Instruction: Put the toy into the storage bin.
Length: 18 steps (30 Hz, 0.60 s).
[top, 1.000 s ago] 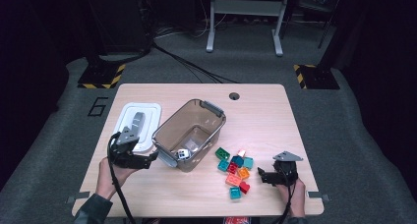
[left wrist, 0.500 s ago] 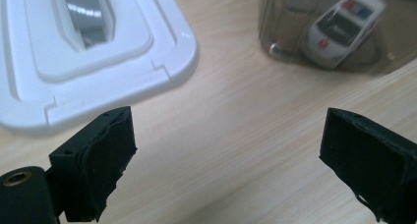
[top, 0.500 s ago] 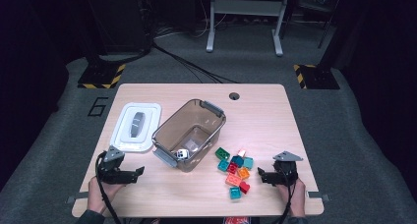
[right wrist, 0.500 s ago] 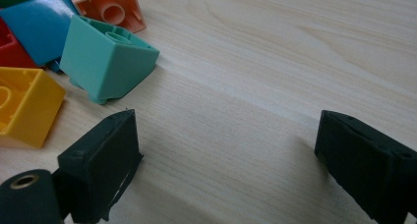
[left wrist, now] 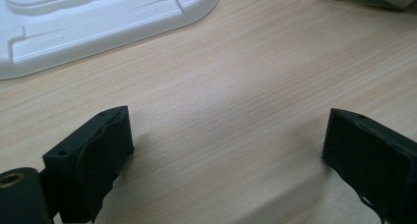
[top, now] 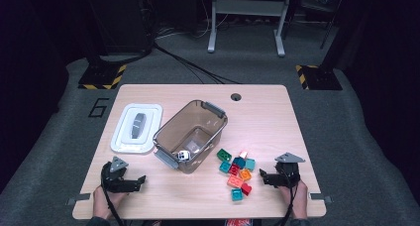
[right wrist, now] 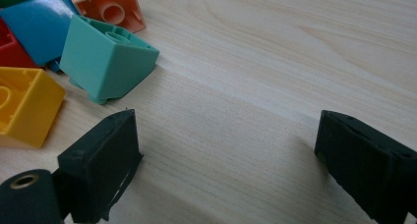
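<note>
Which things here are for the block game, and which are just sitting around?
Likely part of the job:
blocks piled on the table
clear bin, one small white piece inside
white lid lying beside the bin
left gripper and right gripper, both open and empty

Just around:
table
yellow-black floor blocks
grey stand legs

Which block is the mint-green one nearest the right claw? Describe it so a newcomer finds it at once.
Start at the clear brown bin in the middle of the table, then go to the heap of coloured blocks to its right. The mint-green block lies at the heap's edge facing the right claw, tipped on its side, hollow underside showing, between an orange and a yellow block.
</note>
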Each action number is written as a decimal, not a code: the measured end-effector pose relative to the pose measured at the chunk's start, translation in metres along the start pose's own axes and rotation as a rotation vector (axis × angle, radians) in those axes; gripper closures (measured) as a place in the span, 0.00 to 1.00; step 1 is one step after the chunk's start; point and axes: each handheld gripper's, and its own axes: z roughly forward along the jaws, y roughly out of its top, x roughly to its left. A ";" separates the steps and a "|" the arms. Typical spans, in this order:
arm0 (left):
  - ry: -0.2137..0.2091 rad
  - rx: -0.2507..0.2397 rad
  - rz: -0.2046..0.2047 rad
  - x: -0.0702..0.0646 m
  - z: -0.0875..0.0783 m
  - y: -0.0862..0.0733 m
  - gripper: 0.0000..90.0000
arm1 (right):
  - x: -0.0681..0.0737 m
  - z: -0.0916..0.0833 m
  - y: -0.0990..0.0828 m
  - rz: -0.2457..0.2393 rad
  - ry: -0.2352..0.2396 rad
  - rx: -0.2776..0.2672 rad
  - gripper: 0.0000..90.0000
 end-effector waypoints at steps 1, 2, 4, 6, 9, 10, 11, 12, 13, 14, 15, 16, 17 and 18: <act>0.000 0.003 0.009 -0.001 0.000 0.000 0.05 | 0.000 0.000 0.000 0.000 0.000 0.000 0.10; 0.000 0.010 0.008 -0.001 0.000 0.000 0.05 | 0.000 0.000 0.000 0.000 0.000 0.000 0.10; -0.003 0.005 0.009 -0.001 0.001 0.000 0.04 | 0.000 0.000 0.000 0.000 0.000 0.000 0.10; -0.001 -0.008 0.011 0.000 0.002 -0.001 0.04 | 0.000 0.000 0.000 0.000 0.000 0.000 0.10; -0.005 -0.005 0.015 0.000 0.002 0.000 0.03 | 0.000 0.000 0.000 -0.003 -0.005 -0.001 0.10; -0.004 -0.006 0.014 0.000 0.002 0.000 0.03 | 0.000 0.000 0.000 -0.003 -0.005 -0.001 0.10; -0.009 0.004 0.018 0.000 0.002 0.000 0.03 | 0.000 0.000 0.000 -0.003 -0.006 -0.002 0.10; -0.010 0.006 0.019 0.000 0.002 0.001 0.03 | 0.001 -0.001 0.000 0.007 -0.007 0.002 0.10; -0.010 -0.002 0.019 0.000 0.003 0.000 0.03 | 0.001 -0.001 -0.001 0.013 -0.007 0.003 0.10; -0.011 -0.003 0.021 0.000 0.003 0.001 0.03 | 0.000 -0.001 -0.001 0.004 -0.004 -0.003 0.11; -0.011 -0.003 0.021 0.000 0.003 0.001 0.03 | 0.001 -0.001 -0.001 0.018 0.002 0.000 0.11; -0.007 -0.005 0.020 0.000 0.003 0.000 0.03 | 0.000 -0.002 -0.001 0.017 0.011 0.000 0.10; -0.007 -0.006 0.020 0.000 0.003 0.000 0.03 | -0.002 -0.002 -0.001 0.030 0.020 -0.009 0.08; -0.007 -0.005 0.021 0.000 0.003 0.001 0.03 | -0.004 -0.002 0.000 0.061 0.042 -0.007 0.04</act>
